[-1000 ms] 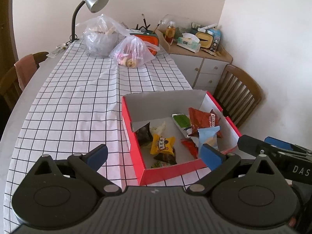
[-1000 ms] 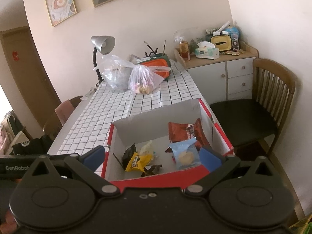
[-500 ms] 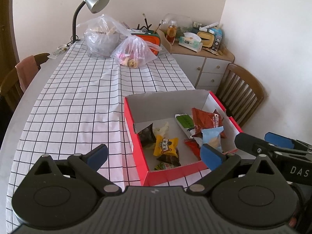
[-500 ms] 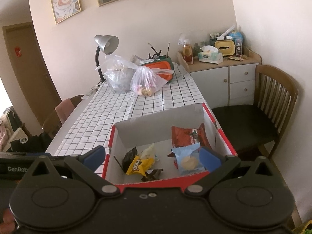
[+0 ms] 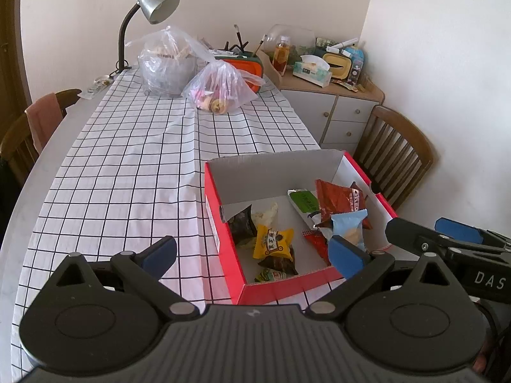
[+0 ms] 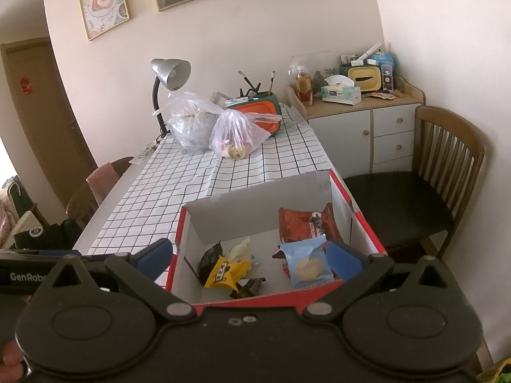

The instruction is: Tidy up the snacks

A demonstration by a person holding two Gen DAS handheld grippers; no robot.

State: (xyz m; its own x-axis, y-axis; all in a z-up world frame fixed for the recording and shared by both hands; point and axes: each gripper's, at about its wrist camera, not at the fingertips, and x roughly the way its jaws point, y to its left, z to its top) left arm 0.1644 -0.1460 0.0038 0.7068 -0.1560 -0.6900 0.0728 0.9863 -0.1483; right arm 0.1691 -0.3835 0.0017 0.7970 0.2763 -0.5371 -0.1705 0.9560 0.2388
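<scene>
Nearest the cameras, the left gripper (image 5: 252, 255) and right gripper (image 6: 249, 255) are held with fingers spread wide, nothing between them. Just beyond, a red box (image 5: 213, 206) is set on the checked tablecloth (image 5: 127, 166) — snack packets are gathered inside it: yellow (image 5: 272, 243), pale blue (image 6: 307, 265), brown (image 6: 306, 223). Farther off, two plastic bags (image 5: 220, 87) and a desk lamp (image 5: 153, 0) are seen.

Snack packets (image 5: 273, 244) in the box (image 5: 213, 204) on the table's (image 5: 105, 172) right; bags (image 5: 220, 87) behind.
</scene>
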